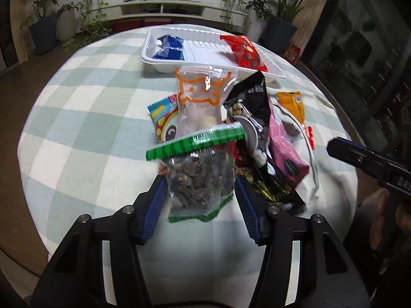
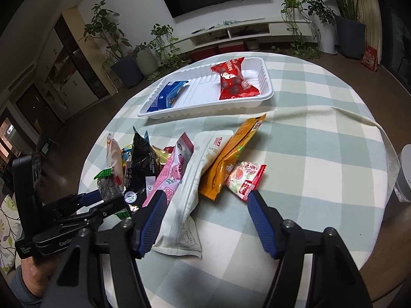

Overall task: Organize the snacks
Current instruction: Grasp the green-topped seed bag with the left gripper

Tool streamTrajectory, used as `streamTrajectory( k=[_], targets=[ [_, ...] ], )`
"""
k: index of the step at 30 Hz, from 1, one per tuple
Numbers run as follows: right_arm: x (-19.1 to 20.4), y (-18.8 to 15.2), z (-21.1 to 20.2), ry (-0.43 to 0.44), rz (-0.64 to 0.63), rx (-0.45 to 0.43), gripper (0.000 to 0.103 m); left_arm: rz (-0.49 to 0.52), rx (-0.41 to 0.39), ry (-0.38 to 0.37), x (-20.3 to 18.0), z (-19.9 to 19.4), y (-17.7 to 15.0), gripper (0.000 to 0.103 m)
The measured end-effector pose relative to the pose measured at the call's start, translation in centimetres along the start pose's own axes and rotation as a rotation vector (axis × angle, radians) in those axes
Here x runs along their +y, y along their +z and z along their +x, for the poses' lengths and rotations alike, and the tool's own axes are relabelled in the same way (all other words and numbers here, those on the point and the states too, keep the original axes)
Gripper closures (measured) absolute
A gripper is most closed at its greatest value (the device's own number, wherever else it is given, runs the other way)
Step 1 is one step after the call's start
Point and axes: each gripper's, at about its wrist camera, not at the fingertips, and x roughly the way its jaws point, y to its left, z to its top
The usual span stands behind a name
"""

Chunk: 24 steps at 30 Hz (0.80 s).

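Observation:
A pile of snack packets lies on the checked tablecloth. My left gripper is open, its jaws on either side of a clear green-edged bag of dark nuts; whether the pads touch it I cannot tell. The same bag shows in the right wrist view. A white tray at the back holds a blue packet and a red packet. My right gripper is open and empty above a long white packet, with an orange packet and a small red-white packet beside it.
A clear bag with an orange cat outline, a black packet and a pink packet lie in the pile. The tray also shows in the right wrist view. A grey-white container stands at the table's right edge.

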Motion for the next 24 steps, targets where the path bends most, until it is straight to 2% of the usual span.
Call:
streamTrajectory(
  k=[3,5,6,17,24],
  targets=[
    [0.0,0.0,0.1,0.0,0.0,0.003,0.036,0.003,0.003,-0.002,0.5,-0.2,-0.1,0.05],
    [-0.1,0.0,0.2,0.004,-0.002,0.014,0.039,-0.005,0.003,-0.014,0.8,-0.4,-0.3,0.065],
    [0.0,-0.1,0.2,0.004,-0.004,0.018,0.04,-0.002,0.008,-0.014,0.9,-0.2,-0.2,0.069],
    [0.0,-0.3,0.2,-0.002,-0.011,0.029,0.056,0.01,-0.009,-0.071,0.8,-0.7,-0.5,0.077],
    [-1.0,0.1,-0.2,-0.014,0.019,0.006,0.056,-0.003,-0.014,-0.107,1.1,-2.0,-1.0,0.077]
  ],
)
